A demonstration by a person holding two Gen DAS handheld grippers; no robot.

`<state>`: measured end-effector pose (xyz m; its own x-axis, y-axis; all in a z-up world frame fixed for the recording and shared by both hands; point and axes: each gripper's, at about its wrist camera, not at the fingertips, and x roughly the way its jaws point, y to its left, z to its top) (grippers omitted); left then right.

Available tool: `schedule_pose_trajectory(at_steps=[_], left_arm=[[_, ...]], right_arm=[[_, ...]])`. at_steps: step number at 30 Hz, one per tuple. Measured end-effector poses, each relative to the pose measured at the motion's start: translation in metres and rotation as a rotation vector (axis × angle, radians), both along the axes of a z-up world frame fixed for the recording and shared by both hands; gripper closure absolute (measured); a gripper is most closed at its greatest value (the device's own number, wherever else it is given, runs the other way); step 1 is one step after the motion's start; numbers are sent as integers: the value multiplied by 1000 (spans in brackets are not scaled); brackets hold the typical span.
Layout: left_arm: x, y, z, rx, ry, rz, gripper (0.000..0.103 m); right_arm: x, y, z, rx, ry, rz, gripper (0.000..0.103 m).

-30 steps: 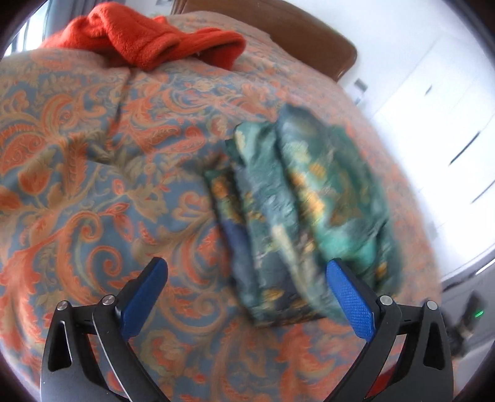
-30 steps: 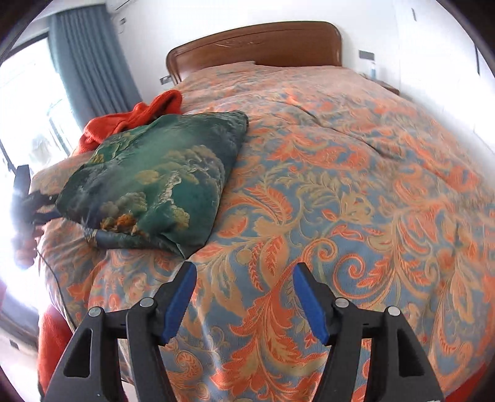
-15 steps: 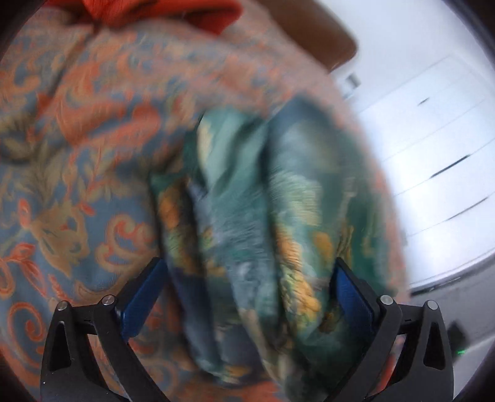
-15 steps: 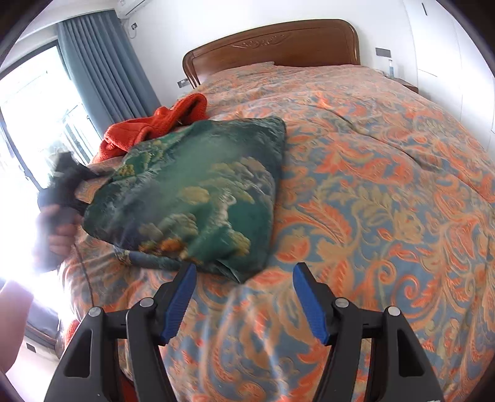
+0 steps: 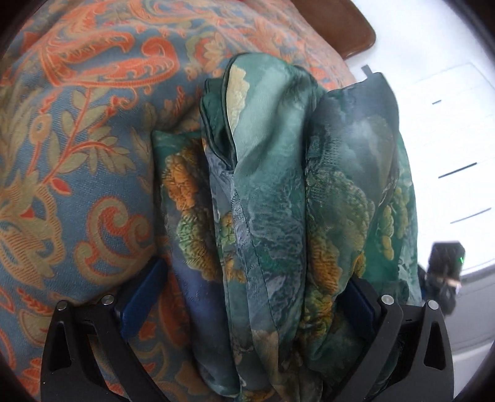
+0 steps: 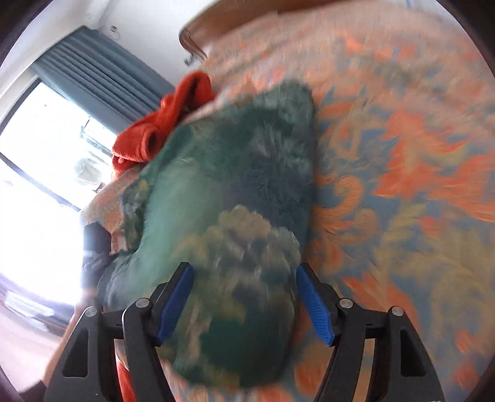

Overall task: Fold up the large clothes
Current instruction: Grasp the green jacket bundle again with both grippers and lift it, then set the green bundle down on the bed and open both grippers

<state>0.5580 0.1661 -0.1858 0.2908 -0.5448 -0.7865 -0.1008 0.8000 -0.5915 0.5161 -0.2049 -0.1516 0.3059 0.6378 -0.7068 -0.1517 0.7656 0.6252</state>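
Observation:
A folded green garment with orange and yellow print lies on the paisley bedspread. My left gripper is open and straddles one end of the bundle. The cloth bulges between its blue fingers and covers much of the right one. In the blurred right wrist view the same garment fills the middle. My right gripper straddles its other end. Its jaws are opening, with cloth between them and the pads not visibly pressing on it.
A red fleece garment lies beyond the green one, toward the wooden headboard. Grey curtains and a bright window lie past the bed's edge. White cupboard doors stand on the other side.
Both grippers have closed in on the green bundle from opposite ends, so it now lies between each pair of fingers. The right jaws stand slightly wider than before.

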Motion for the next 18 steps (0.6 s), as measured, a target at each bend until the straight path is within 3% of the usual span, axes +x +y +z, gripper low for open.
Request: schedule_pose_trajectory(at_steps=[1, 3, 4, 5, 6, 7, 10, 15, 18], left_arm=[[3, -1, -1, -12, 8, -5, 0], [10, -6, -6, -37, 29, -6, 1], [11, -10, -3, -36, 30, -3, 6], [9, -13, 3, -38, 13, -4, 22], [5, -18, 13, -6, -10, 3, 27], [1, -23, 22, 30, -29, 0, 36], [-13, -36, 49, 93, -93, -6, 50], [-30, -51, 94, 78, -202, -14, 54], [-20, -64, 123, 63, -277, -11, 54]], right_arm=[[7, 4, -6, 7, 10, -2, 12], [23, 13, -19, 44, 36, -31, 2], [28, 18, -23, 47, 48, -28, 4], [30, 24, -24, 21, 51, -19, 5], [30, 36, -16, -47, 18, 14, 16], [25, 46, -5, -116, -36, 45, 30], [-5, 73, 32, -296, -225, 136, 42], [-61, 87, 83, -400, -465, 165, 46], [-75, 77, 116, -391, -574, 132, 46]])
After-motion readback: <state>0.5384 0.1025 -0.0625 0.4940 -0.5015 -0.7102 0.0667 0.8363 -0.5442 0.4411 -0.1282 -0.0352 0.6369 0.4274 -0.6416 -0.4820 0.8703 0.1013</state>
